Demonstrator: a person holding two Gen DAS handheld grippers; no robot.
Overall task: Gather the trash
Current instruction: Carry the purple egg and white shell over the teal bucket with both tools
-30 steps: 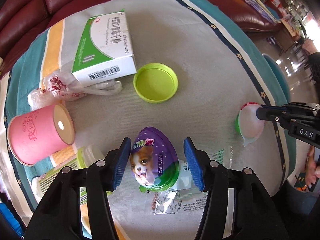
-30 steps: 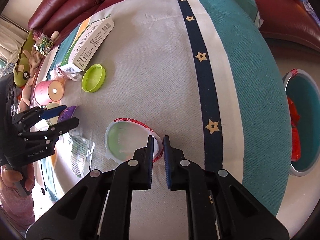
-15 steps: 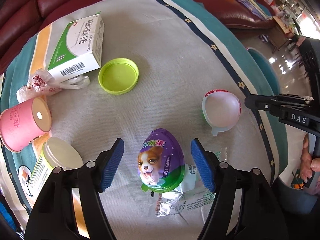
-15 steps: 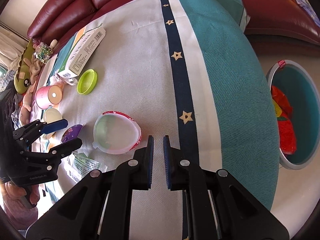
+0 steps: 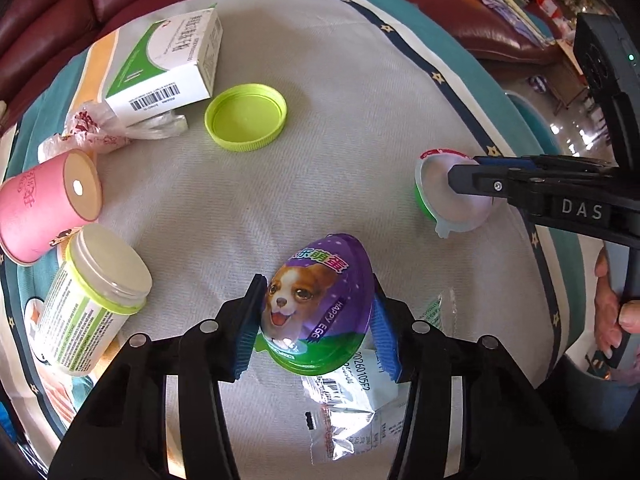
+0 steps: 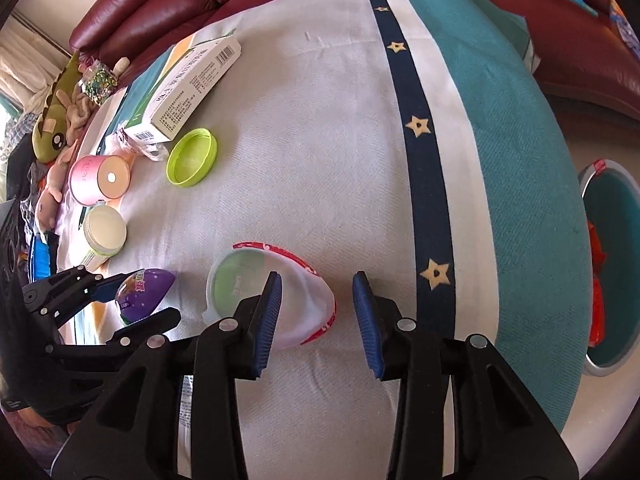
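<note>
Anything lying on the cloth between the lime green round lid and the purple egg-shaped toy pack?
No. Between the lime green round lid and the purple egg-shaped toy pack, the left wrist view shows only bare grey tablecloth.

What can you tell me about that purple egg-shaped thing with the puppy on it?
The purple egg-shaped plastic package is glossy, printed with a puppy face and "HAPPY EGG" above a green rim. It lies on the grey striped cloth, partly over a clear crinkled wrapper. The left gripper has been closing; its blue pads now touch the egg's sides.
</note>
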